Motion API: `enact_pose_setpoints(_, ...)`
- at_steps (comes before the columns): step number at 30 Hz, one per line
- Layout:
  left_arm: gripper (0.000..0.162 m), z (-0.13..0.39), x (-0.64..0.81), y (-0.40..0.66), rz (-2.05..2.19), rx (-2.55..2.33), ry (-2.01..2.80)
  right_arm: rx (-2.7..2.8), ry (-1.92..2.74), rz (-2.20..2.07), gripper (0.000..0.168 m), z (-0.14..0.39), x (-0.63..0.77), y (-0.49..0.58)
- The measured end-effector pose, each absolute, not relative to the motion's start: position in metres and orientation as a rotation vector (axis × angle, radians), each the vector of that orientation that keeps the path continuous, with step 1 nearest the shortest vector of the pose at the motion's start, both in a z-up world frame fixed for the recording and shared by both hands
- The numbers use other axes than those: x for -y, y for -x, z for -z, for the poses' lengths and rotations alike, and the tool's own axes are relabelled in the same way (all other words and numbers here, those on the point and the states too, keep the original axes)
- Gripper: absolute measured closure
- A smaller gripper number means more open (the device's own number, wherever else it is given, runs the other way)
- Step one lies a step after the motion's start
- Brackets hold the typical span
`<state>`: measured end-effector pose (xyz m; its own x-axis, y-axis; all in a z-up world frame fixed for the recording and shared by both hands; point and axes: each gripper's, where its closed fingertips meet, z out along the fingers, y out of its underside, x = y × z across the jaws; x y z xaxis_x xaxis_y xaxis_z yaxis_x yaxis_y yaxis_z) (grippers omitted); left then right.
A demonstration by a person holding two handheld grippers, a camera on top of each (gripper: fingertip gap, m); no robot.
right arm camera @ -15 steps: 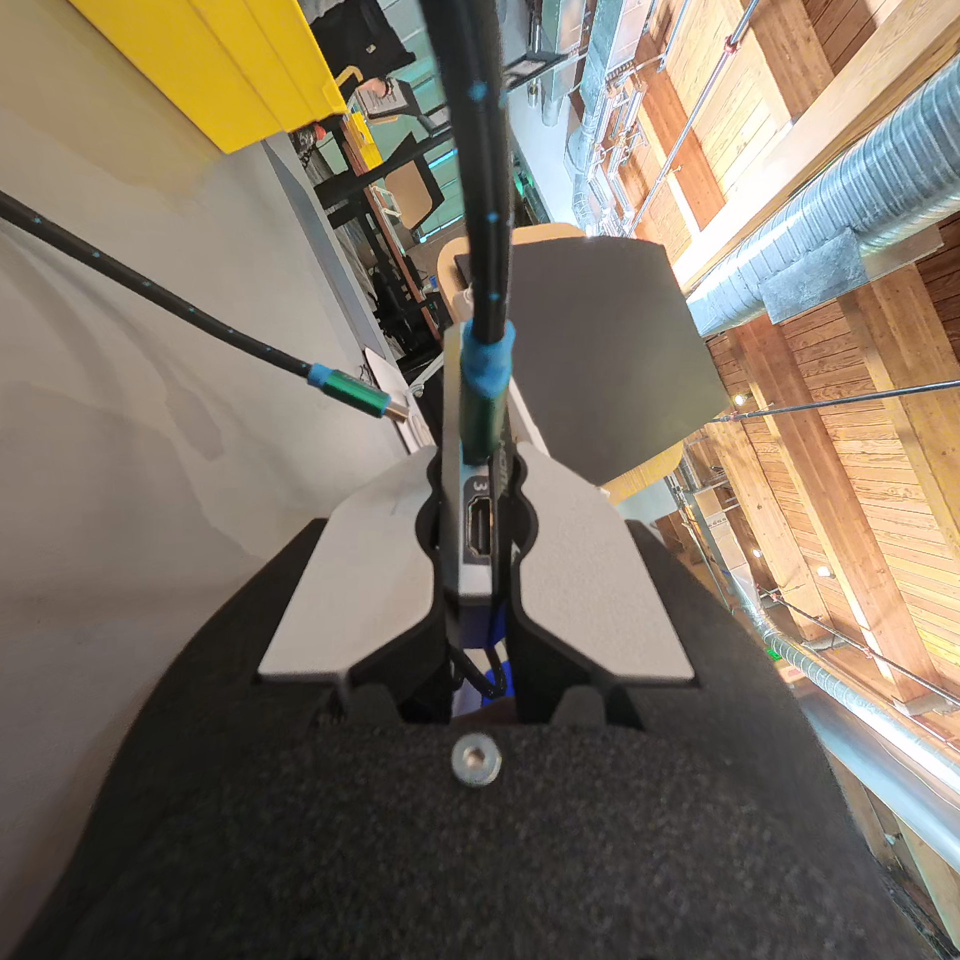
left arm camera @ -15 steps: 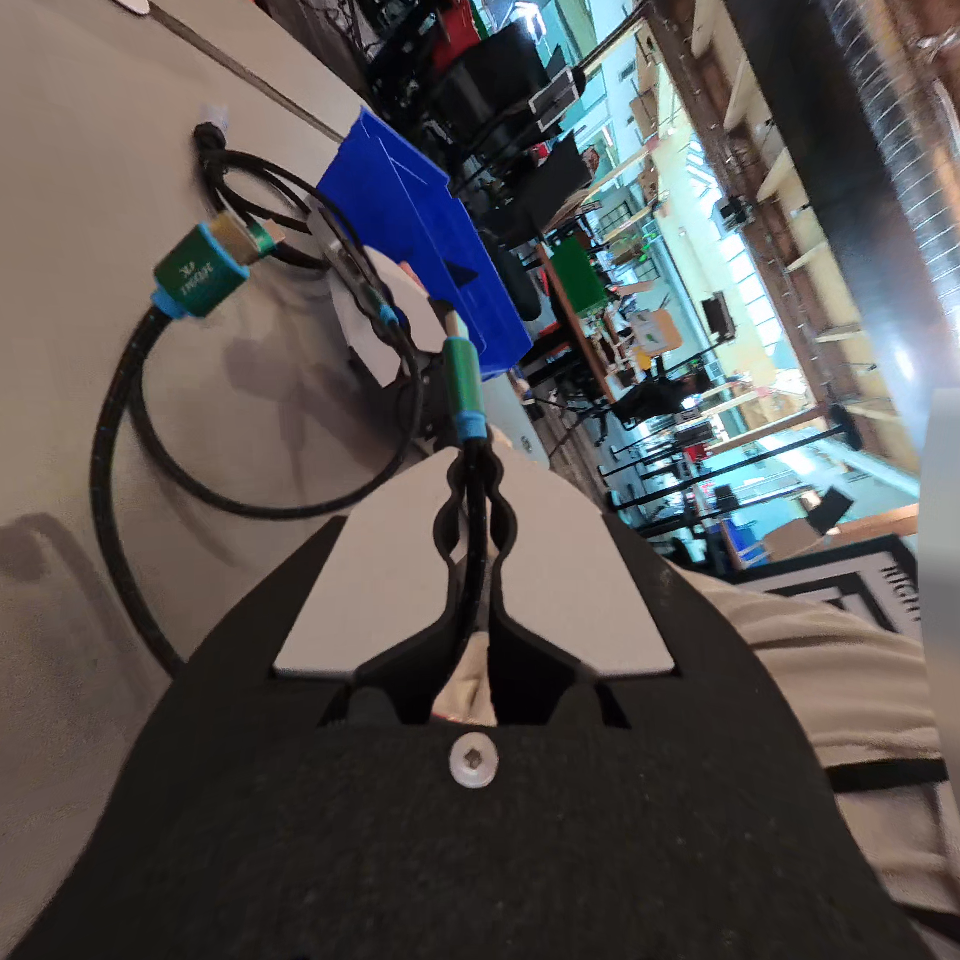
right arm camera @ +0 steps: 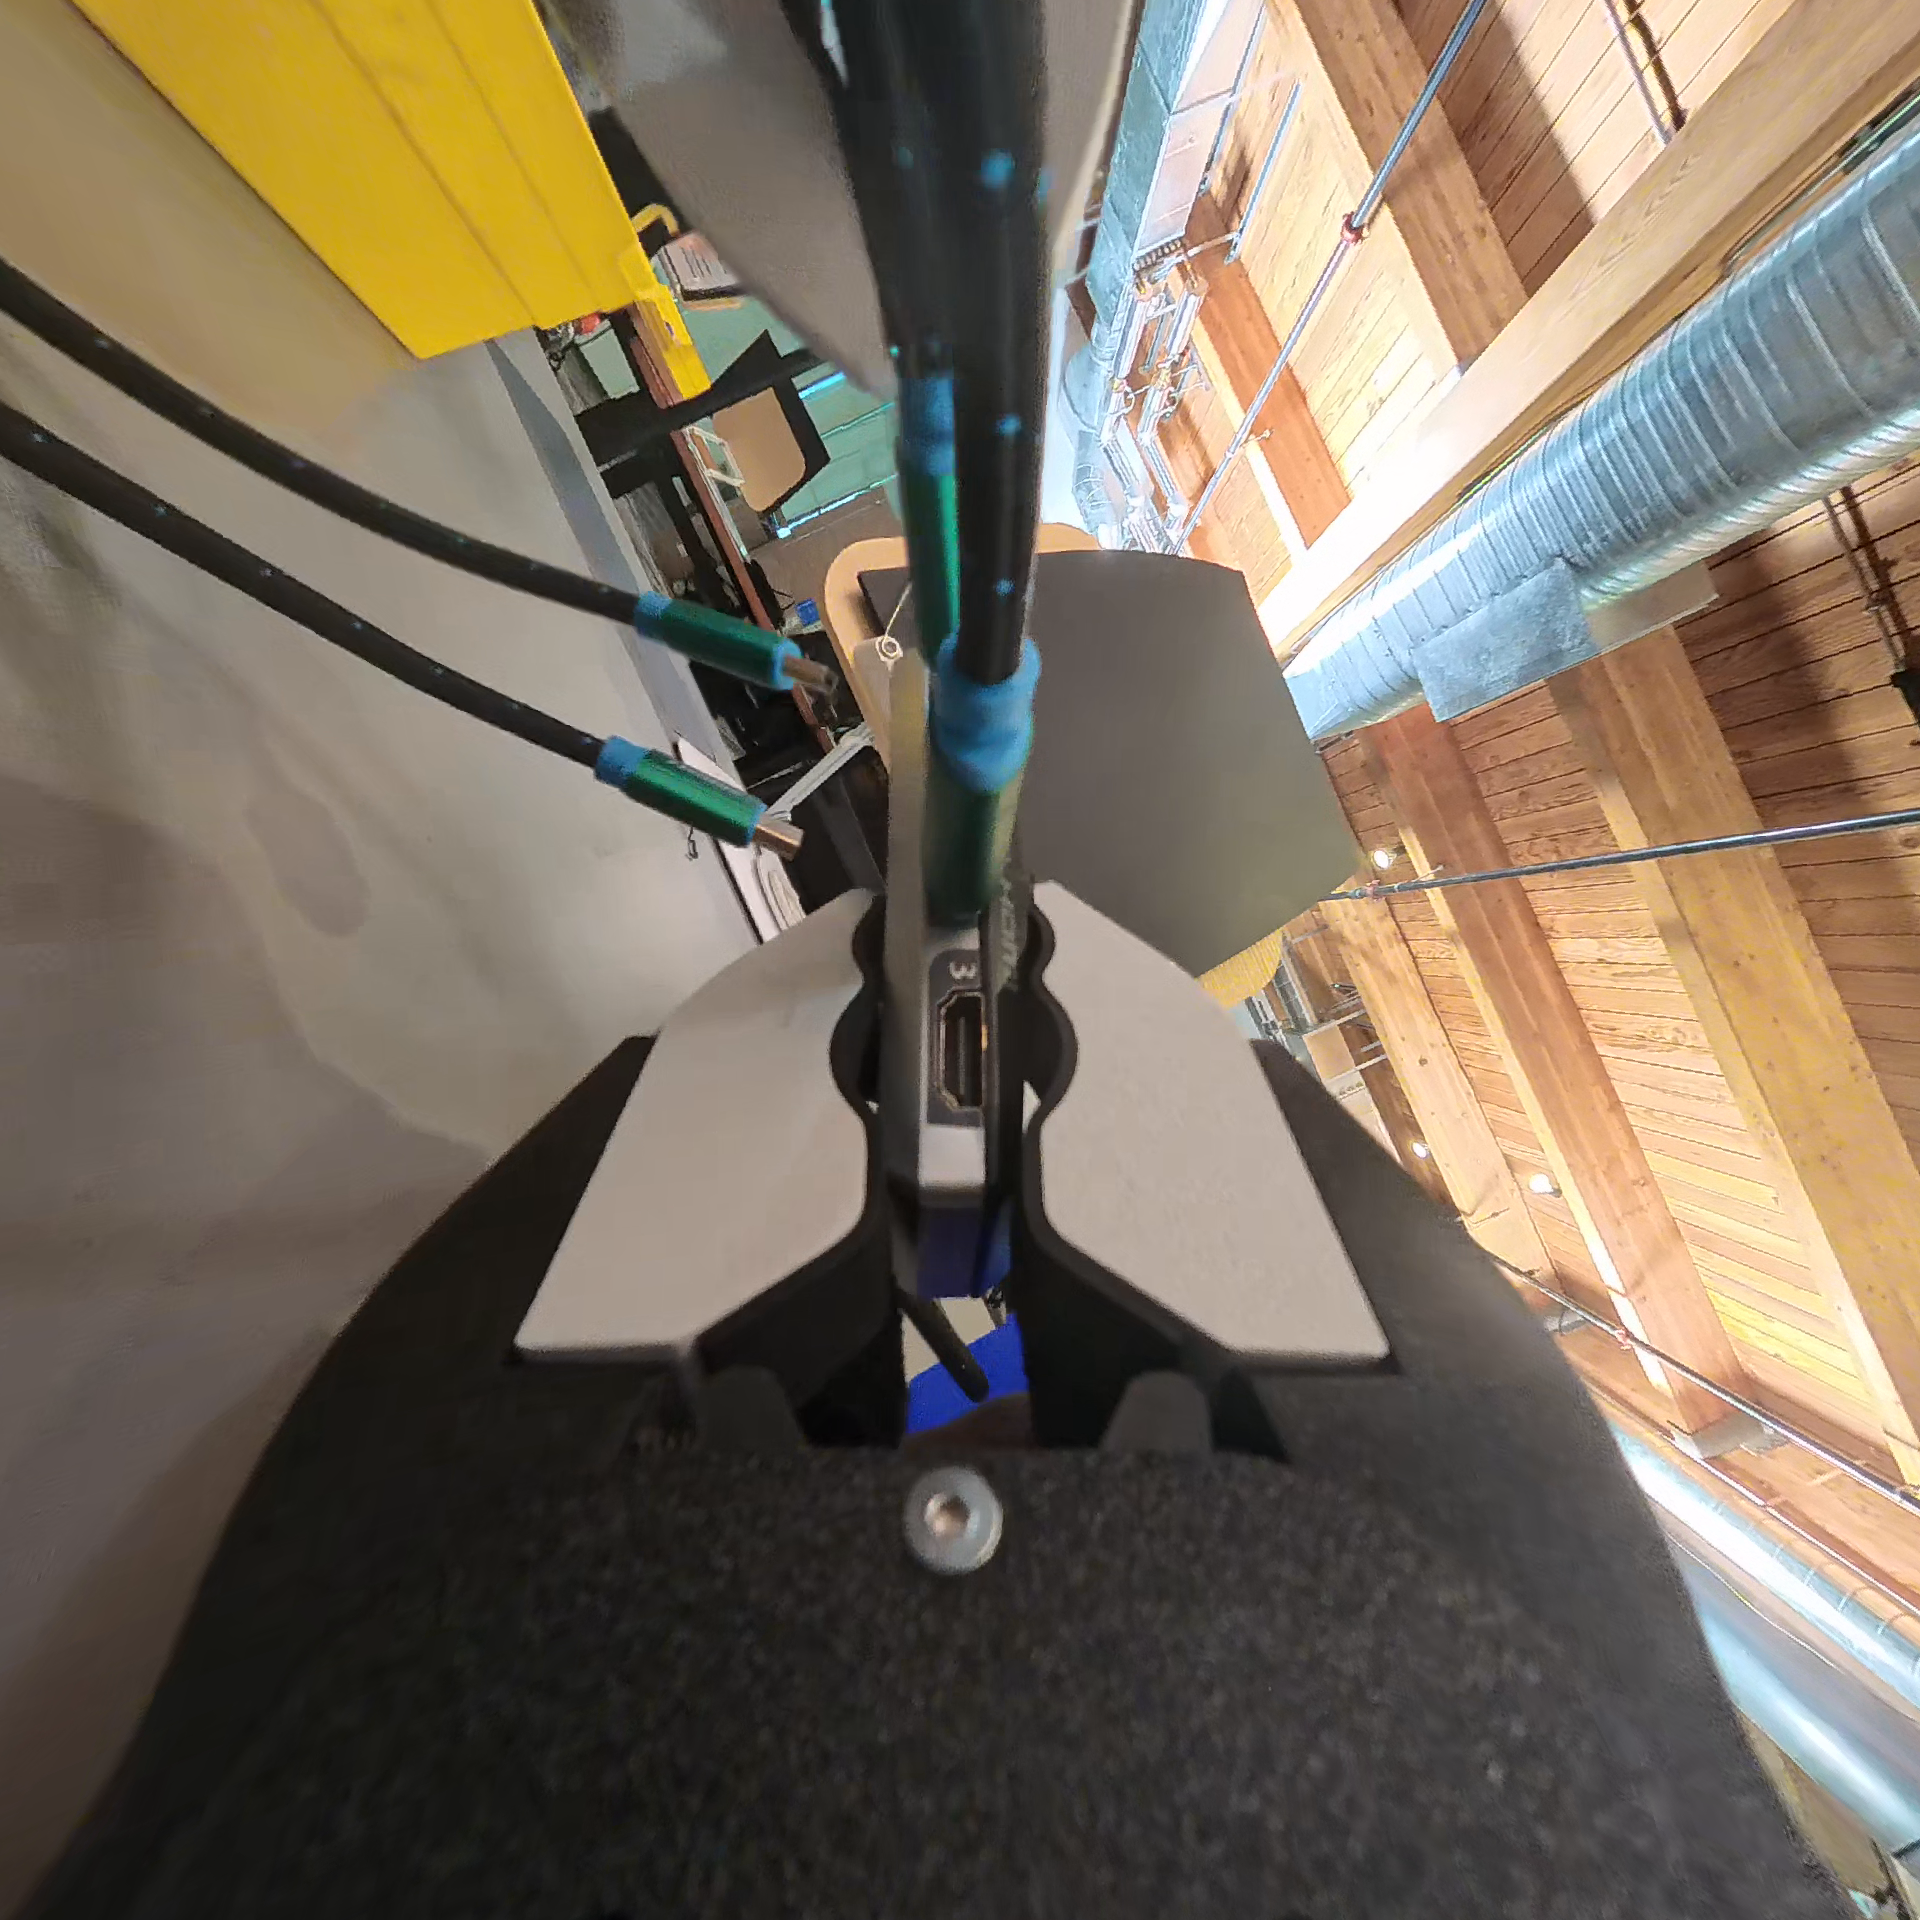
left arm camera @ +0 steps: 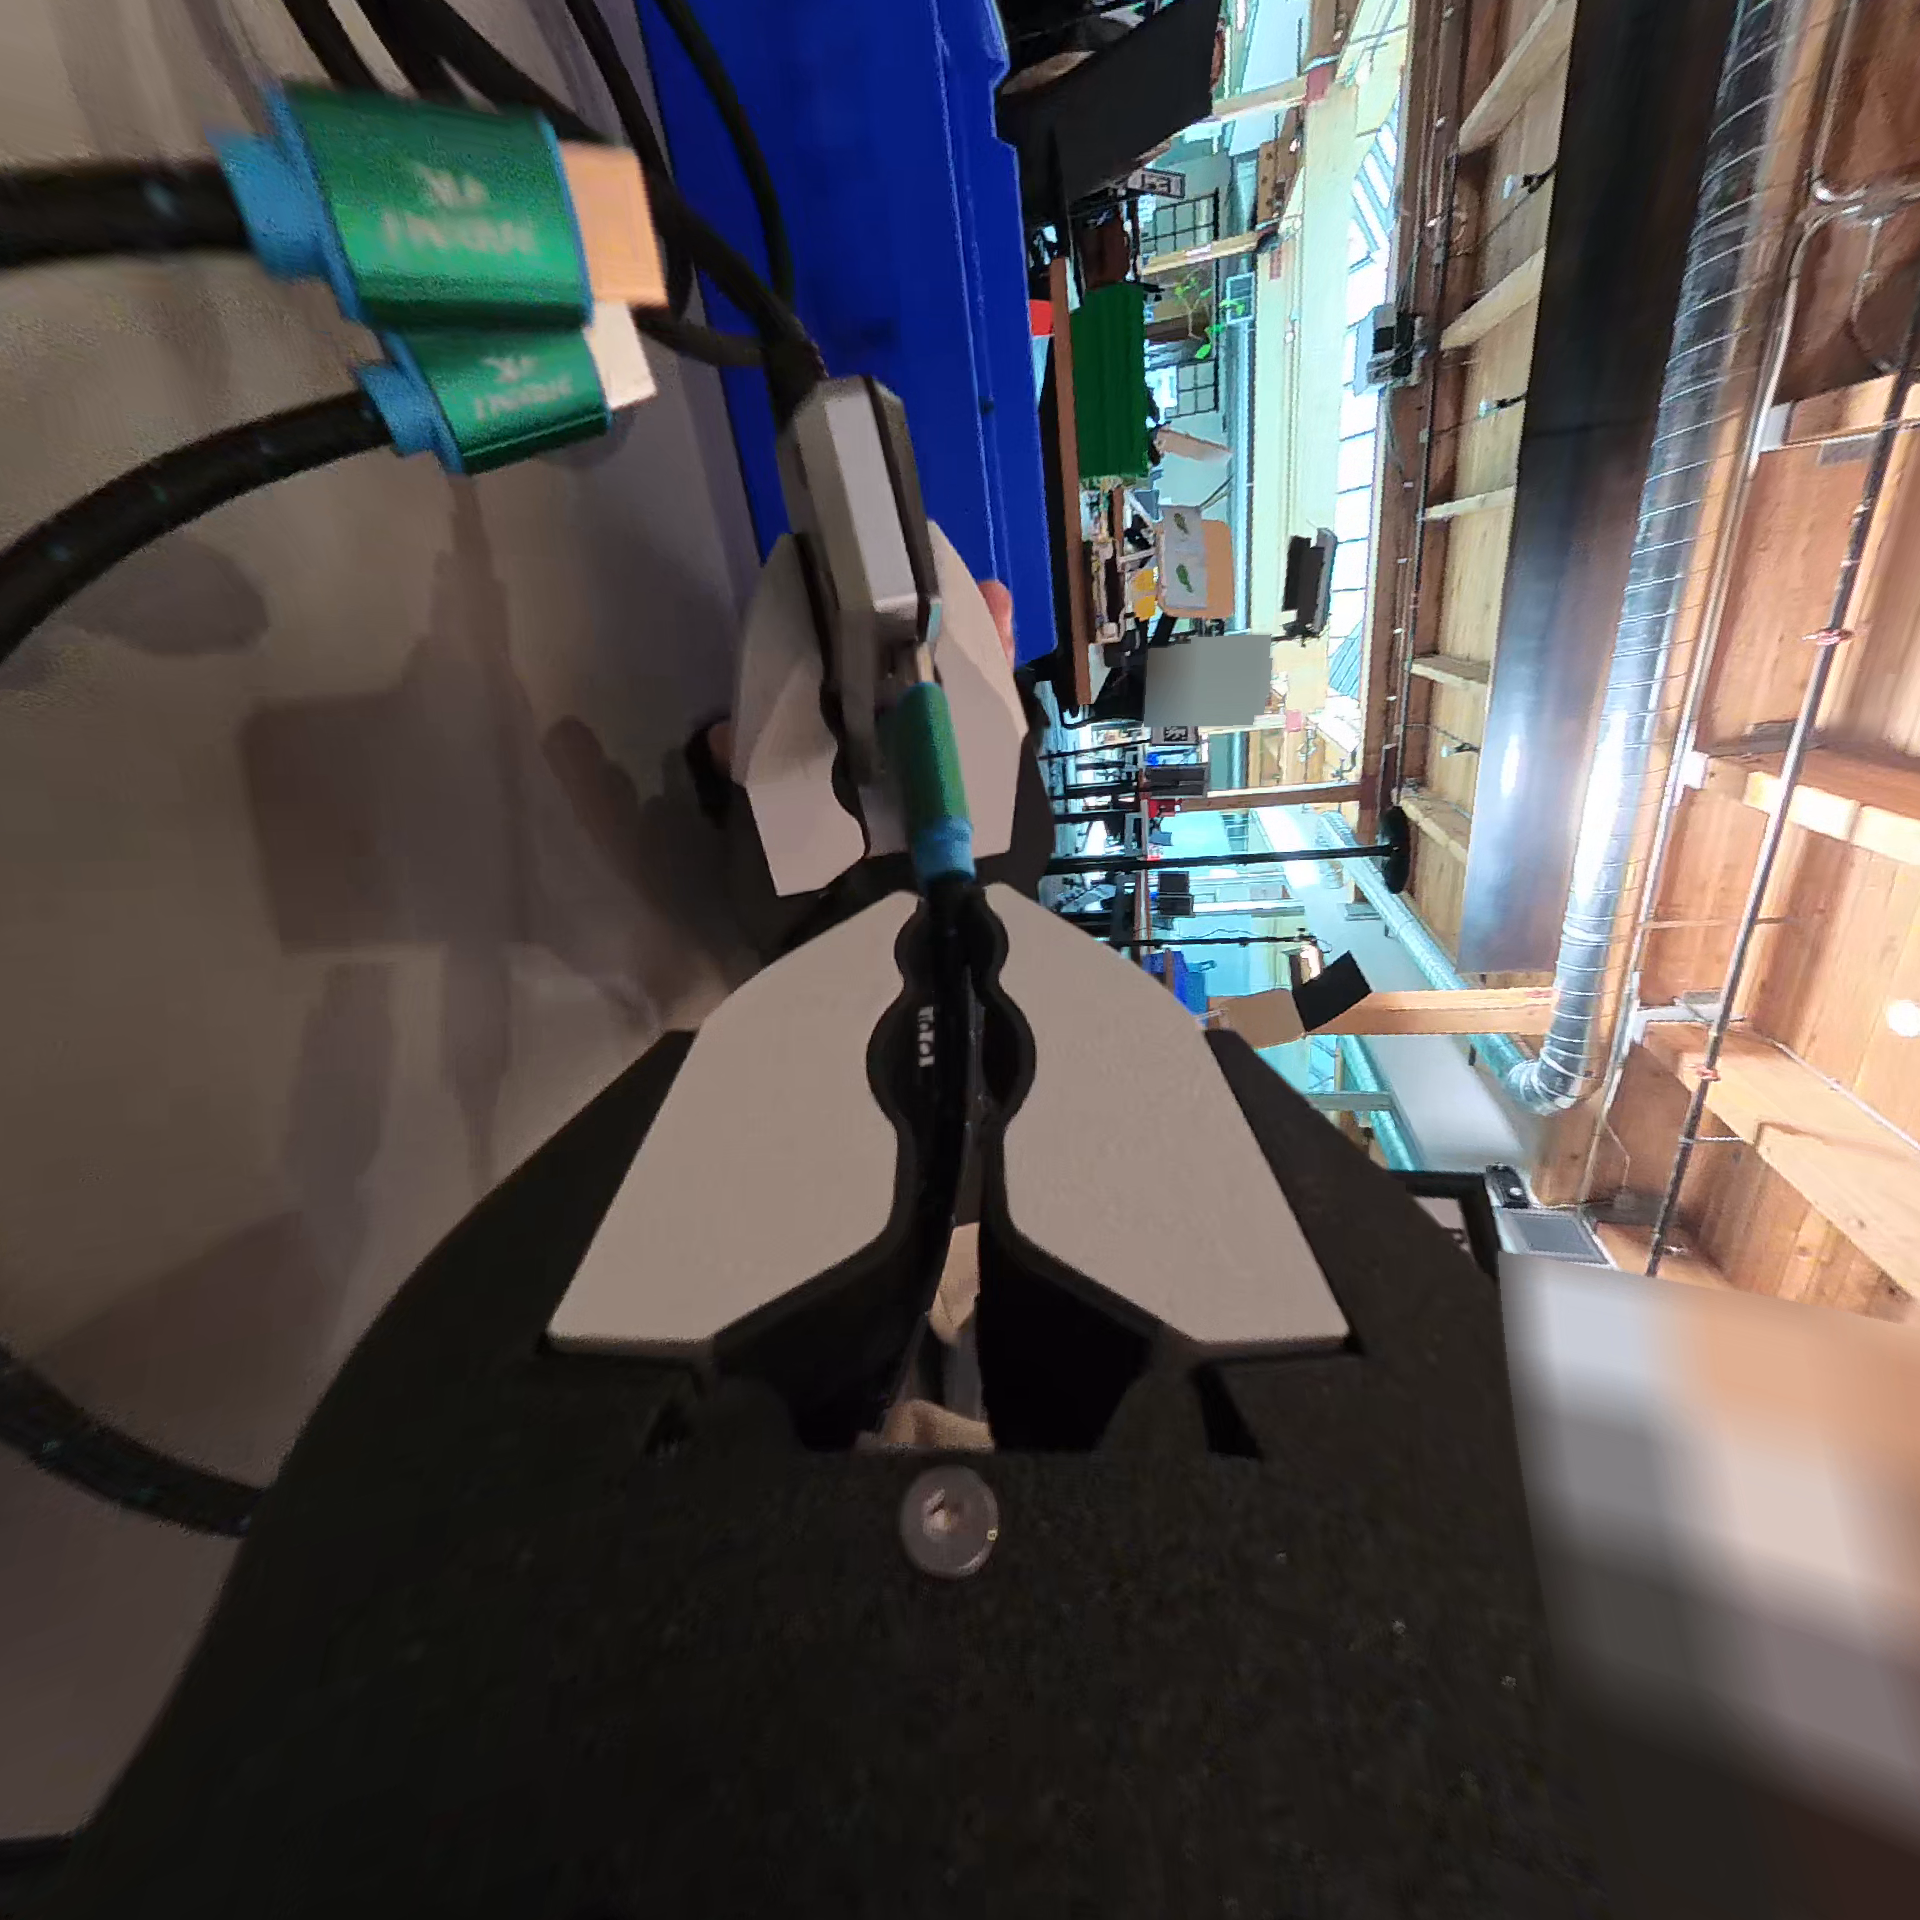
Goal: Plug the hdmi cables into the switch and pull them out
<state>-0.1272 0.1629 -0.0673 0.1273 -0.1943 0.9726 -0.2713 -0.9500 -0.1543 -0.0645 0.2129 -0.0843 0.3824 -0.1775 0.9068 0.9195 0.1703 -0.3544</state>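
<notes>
My left gripper (left arm camera: 951, 904) is shut on a black braided HDMI cable, just behind its green plug (left arm camera: 935, 769). That plug's metal tip is at the edge of the grey switch (left arm camera: 862, 520); I cannot tell if it is seated. My right gripper (right arm camera: 951, 914) is shut on the switch (right arm camera: 951, 1153), held edge-on above the table. One green plug (right arm camera: 966, 831) sits in the switch beside an open port (right arm camera: 961, 1049). The left gripper's plug (right arm camera: 930, 520) comes in from above. Two loose green plugs (left arm camera: 447, 197) (left arm camera: 509, 395) hang nearby.
A blue bin (left arm camera: 862, 260) stands behind the switch in the left wrist view. A yellow bin (right arm camera: 364, 156) stands at the table's far side. Black cable loops lie on the grey table (left arm camera: 312, 935). The two loose plugs (right arm camera: 727, 644) (right arm camera: 696, 800) also show in the right wrist view. My right fingertips sit around 8 centimetres from my left ones.
My left gripper has moved in close with its plug, up to the switch. A second loose plug has come into the right wrist view. The right gripper still holds the switch.
</notes>
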Motion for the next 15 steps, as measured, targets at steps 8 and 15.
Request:
enact_pose_setpoints(8,0.156,0.0681,-0.1653,0.1233,-2.085,0.341,-2.188,0.826,1.13,0.93,0.146,0.0829,-0.2147,0.0614)
enact_pose_setpoints(15,0.157,0.0693,-0.1635,0.1205,-2.151,0.258,-2.057,0.825,1.137,0.933,0.146,0.0834,-0.2157,0.0605)
